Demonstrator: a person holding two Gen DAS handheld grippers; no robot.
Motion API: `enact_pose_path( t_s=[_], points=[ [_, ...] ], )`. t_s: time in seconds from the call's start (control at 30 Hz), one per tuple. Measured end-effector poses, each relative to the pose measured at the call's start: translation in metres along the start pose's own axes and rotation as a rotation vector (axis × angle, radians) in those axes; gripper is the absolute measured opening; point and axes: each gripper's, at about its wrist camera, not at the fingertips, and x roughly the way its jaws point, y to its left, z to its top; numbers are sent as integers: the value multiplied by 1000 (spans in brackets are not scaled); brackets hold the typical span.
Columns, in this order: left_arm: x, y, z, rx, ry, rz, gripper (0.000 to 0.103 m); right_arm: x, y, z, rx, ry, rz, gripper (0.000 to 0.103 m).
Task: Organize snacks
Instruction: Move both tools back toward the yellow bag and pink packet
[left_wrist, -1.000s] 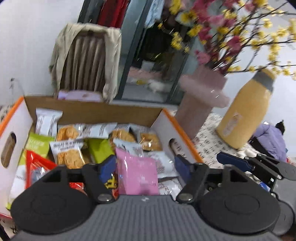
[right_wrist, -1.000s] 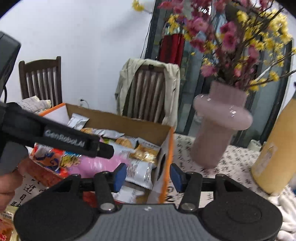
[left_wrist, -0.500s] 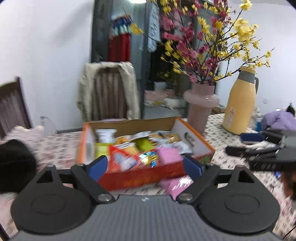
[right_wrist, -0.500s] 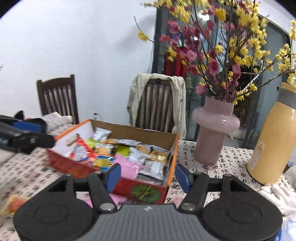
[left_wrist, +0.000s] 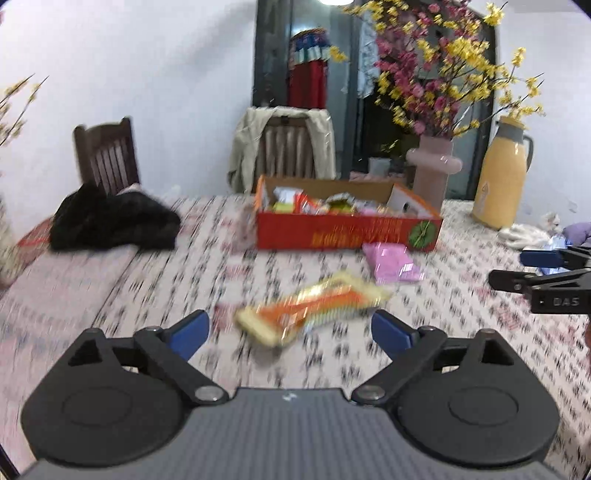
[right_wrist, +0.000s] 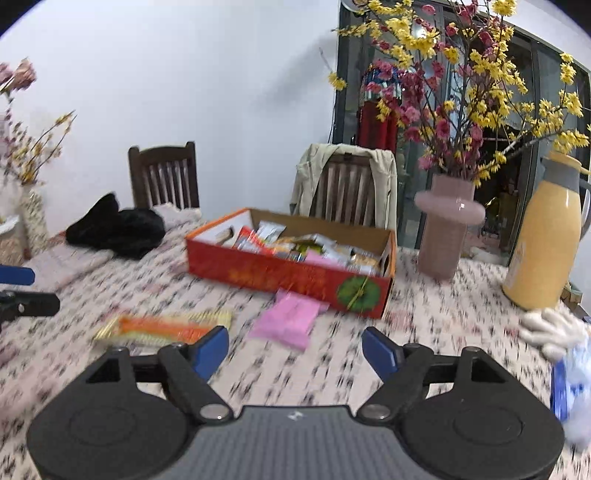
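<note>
Blue pads spread wide on the left gripper (left_wrist: 291, 332), nothing between them, and those jaws have just been opening; the right gripper (right_wrist: 294, 350) is the same story, jaws just been widening, empty, only tablecloth showing through the gap. Big change from a second ago: back then both tools were right up at the snack box (left_wrist: 347, 227), the left one over the packets inside, and now both have pulled well back across the table (left_wrist: 155, 295), so the whole red box sits far ahead, full of wrappers, at the far side by the chairs. Two snacks lie loose on the cloth in front of it: an orange and yellow packet (left_wrist: 314, 308), blurred, just ahead of the left gripper's pads, and a pink packet (right_wrist: 286, 321) just beside the box's near wall, ahead of the right gripper. From the left camera the right tool's fingers poke in at the right edge; from the right camera the left tool's tips show at the left edge. Around them: a black bundle of cloth (left_wrist: 110, 223) off to the left, a pink vase (right_wrist: 448, 225) of yellow and red blossom right of the box, a yellow flask (right_wrist: 545, 240) beyond that, white cloth (right_wrist: 554, 330) near the right edge. Nothing lies between either gripper and the loose packets.
</note>
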Motion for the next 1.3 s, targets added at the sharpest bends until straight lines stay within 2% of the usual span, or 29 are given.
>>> enact_pose_path(
  t_s=[0.1, 0.2, 0.3, 0.47, 0.83, 0.97, 1.07, 1.3],
  points=[
    [-7, 4, -26, -21, 55, 33, 97, -17, 11, -23, -11, 8, -2, 79],
    [-17, 8, -47, -65, 87, 58, 97, -32, 20, -44, 7, 38, 33, 79],
    [-27, 13, -60, -98, 93, 72, 97, -48, 30, -64, 20, 53, 58, 81],
    [-41, 15, -62, -97, 66, 80, 97, -65, 43, -85, 13, 69, 47, 83],
    [-53, 19, -63, -109, 39, 62, 99, -76, 54, -80, 8, 52, 52, 85],
    [-51, 20, -66, -108, 30, 32, 100, -70, 53, -72, 8, 54, 38, 85],
    [-45, 20, -64, -108, 34, 7, 100, -66, 49, -64, 24, 49, 21, 85],
    [-12, 31, -41, -172, 70, -67, 98, -42, 33, -37, 92, 63, 66, 85]
  ],
)
